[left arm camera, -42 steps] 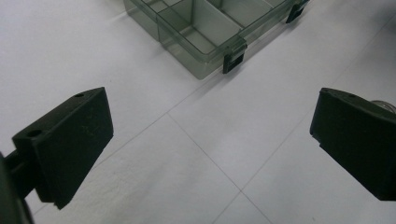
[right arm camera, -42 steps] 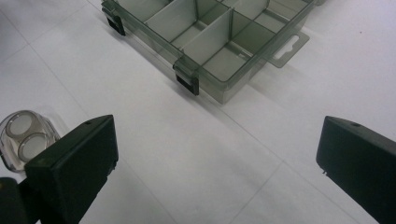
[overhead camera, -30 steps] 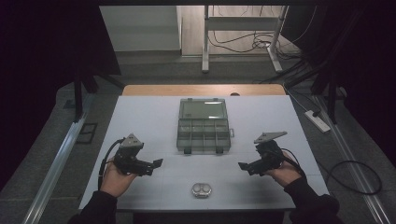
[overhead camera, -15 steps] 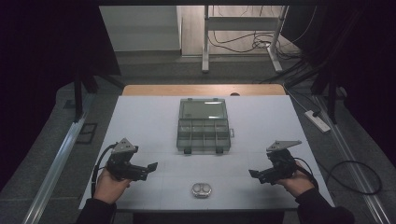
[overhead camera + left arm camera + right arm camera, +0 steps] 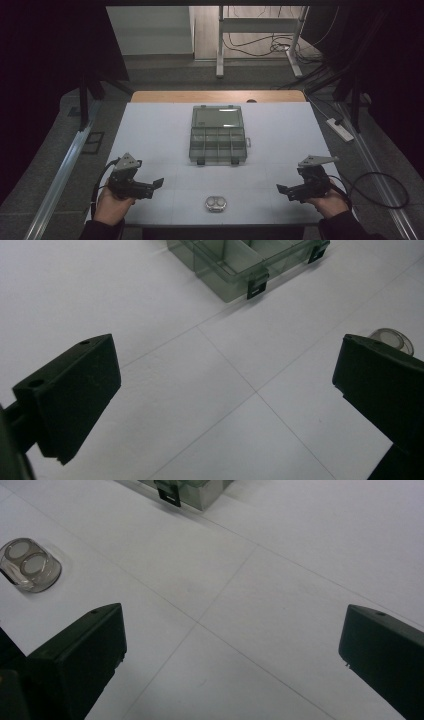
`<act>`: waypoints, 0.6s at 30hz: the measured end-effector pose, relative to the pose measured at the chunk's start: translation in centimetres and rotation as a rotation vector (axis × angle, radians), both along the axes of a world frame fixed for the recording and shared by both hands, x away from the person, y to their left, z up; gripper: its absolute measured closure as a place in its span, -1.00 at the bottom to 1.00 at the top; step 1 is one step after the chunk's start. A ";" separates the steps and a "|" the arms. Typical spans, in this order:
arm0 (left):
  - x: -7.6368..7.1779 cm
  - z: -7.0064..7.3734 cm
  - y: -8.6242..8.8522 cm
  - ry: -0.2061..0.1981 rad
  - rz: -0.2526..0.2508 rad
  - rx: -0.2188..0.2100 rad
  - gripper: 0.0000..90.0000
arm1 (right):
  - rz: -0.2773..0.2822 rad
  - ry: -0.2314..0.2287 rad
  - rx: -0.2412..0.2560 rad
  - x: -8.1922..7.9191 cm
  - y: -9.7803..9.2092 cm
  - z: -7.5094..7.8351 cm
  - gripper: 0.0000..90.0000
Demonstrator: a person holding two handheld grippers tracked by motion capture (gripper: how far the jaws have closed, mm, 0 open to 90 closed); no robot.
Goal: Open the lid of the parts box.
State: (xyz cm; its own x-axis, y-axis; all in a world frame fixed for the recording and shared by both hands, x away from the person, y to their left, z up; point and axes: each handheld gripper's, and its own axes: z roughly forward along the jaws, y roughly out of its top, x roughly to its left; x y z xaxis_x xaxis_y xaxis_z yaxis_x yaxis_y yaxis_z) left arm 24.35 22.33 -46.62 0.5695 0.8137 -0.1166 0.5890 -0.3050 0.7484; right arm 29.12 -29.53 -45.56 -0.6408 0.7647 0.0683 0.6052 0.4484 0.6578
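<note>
Both grippers sit low at the near edge of the white table, jaws spread wide and holding nothing: the left gripper points inward from one side, the right gripper from the other. Between their fingertips, a little nearer the person, lies the small clear case, a rounded two-lobed thing of glassy plastic with two pale discs showing through its top. In the right gripper view the small clear case lies just beyond the left-hand finger; in the left gripper view only its rim peeks over the right-hand finger. I'd judge it light, stiff and rather slick, so it may skid on the smooth tabletop if nudged from one side; the safest hold looks to be across its narrow waist or along its two long flanks, pinched gently so the shell doesn't crack or pop out. Farther ahead of both sets of fingers stands the smoky translucent organizer box, hard-walled, divided into small compartments, lid up, with black latches on its near edge.
</note>
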 end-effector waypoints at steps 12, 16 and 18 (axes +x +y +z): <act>-1.1 0.2 0.2 0.005 0.027 0.023 -1.00 | -0.051 -0.009 0.016 -1.0 -0.9 0.8 -1.00; -1.4 0.3 0.2 0.004 0.036 0.032 -1.00 | -0.057 -0.007 0.004 -1.2 -1.0 1.0 -1.00; -1.5 0.4 0.2 0.004 0.039 0.040 -1.00 | -0.055 -0.006 0.007 -1.4 -1.0 1.0 -1.00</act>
